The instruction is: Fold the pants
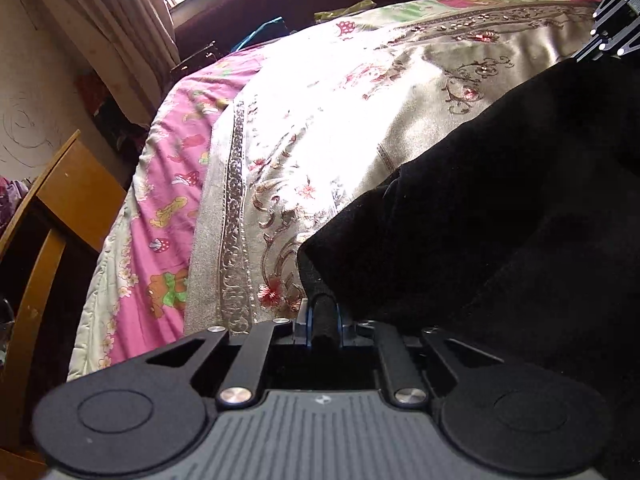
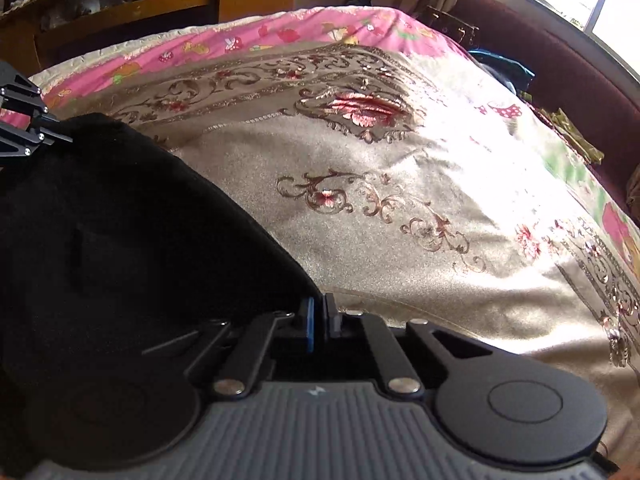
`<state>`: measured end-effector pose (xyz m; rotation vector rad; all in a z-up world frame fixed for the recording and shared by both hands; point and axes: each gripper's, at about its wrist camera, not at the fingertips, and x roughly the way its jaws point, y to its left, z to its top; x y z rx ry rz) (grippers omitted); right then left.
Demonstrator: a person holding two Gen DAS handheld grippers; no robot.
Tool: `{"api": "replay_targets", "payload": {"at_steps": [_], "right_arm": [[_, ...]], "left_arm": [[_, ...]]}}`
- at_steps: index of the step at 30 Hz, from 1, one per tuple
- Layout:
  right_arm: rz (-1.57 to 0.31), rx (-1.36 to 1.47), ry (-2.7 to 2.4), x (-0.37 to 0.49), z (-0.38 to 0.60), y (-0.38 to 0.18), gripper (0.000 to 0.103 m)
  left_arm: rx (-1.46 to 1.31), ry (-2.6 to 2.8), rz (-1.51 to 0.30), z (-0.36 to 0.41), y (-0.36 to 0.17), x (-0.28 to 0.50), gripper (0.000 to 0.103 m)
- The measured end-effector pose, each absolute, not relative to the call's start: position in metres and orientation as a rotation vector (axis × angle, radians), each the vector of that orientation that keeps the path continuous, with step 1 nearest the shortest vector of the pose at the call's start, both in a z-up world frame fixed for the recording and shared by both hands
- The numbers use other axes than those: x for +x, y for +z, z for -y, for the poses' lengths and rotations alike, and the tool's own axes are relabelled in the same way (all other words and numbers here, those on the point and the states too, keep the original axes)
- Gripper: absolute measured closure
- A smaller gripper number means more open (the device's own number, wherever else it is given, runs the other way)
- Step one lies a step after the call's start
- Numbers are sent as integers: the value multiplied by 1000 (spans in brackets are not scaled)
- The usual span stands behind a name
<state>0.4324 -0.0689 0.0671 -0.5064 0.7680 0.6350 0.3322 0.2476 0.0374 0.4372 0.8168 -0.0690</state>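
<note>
Black pants [image 1: 500, 208] lie on a beige embroidered bedspread [image 1: 320, 120] and fill the right side of the left wrist view. My left gripper [image 1: 324, 320] is shut on a thick bunched edge of the black pants, which sits squeezed between the blue-edged pads. In the right wrist view the pants [image 2: 120, 232] cover the left half. My right gripper [image 2: 319, 318] is shut on a thin edge of the pants at their right corner. Each gripper shows at the other view's edge: the right one [image 1: 612, 20], the left one [image 2: 24, 120].
Under the bedspread [image 2: 400, 208] lies a pink cartoon-print quilt [image 1: 160, 208]. A wooden chair [image 1: 48, 220] stands left of the bed. A dark red headboard [image 2: 560, 72] curves along the far side, under a bright window with curtains [image 1: 120, 20]. Wooden furniture [image 2: 160, 0] stands beyond the bed.
</note>
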Motion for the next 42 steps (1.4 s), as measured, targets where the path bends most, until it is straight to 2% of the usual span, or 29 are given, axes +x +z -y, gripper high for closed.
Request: {"api": "replay_targets", "payload": {"at_steps": [3, 7, 10, 13, 15, 18, 19, 22, 24, 30, 32, 34, 36, 38, 40, 41, 42], "right_arm": [[-673, -480, 645, 370, 90, 107, 99], [-617, -455, 657, 263, 114, 130, 99], [-668, -435, 664, 183, 116, 113, 99], [-788, -448, 682, 121, 104, 69, 99], [-814, -543, 666, 93, 94, 37, 98], [-831, -577, 643, 80, 86, 16, 96], [-818, -578, 636, 80, 84, 17, 92], [-757, -666, 649, 79, 70, 24, 88], [-723, -706, 647, 75, 65, 27, 83], [-650, -707, 726, 63, 36, 27, 79], [-642, -661, 795, 62, 19, 29, 77], [-626, -626, 845, 65, -5, 28, 64], [-591, -612, 879, 70, -28, 23, 62], [-553, -623, 886, 75, -54, 16, 60], [-535, -615, 903, 79, -74, 10, 58], [-521, -618, 908, 81, -84, 5, 59], [-514, -629, 905, 81, -93, 1, 64]], "left_arm": [[413, -38, -686, -242, 68, 285, 78], [364, -39, -545, -224, 87, 194, 77], [374, -38, -541, -203, 65, 127, 76], [380, -43, -612, -192, 27, 77, 75], [421, -32, -633, -186, 7, 49, 69], [399, -12, -637, -184, 1, 22, 68], [393, -4, -627, -185, 4, 13, 67], [429, -12, -623, -183, 8, 3, 59], [511, 4, -603, -177, 0, -4, 51], [774, 56, -485, -157, -26, -3, 47], [843, 11, -456, -151, -32, -1, 46], [910, 17, -446, -150, -39, 6, 46], [924, 43, -445, -159, -41, 15, 46], [929, 74, -415, -163, -34, 17, 53], [927, 79, -396, -165, -28, 17, 69], [926, 84, -396, -167, -26, 17, 71], [928, 79, -399, -168, -27, 16, 72]]}}
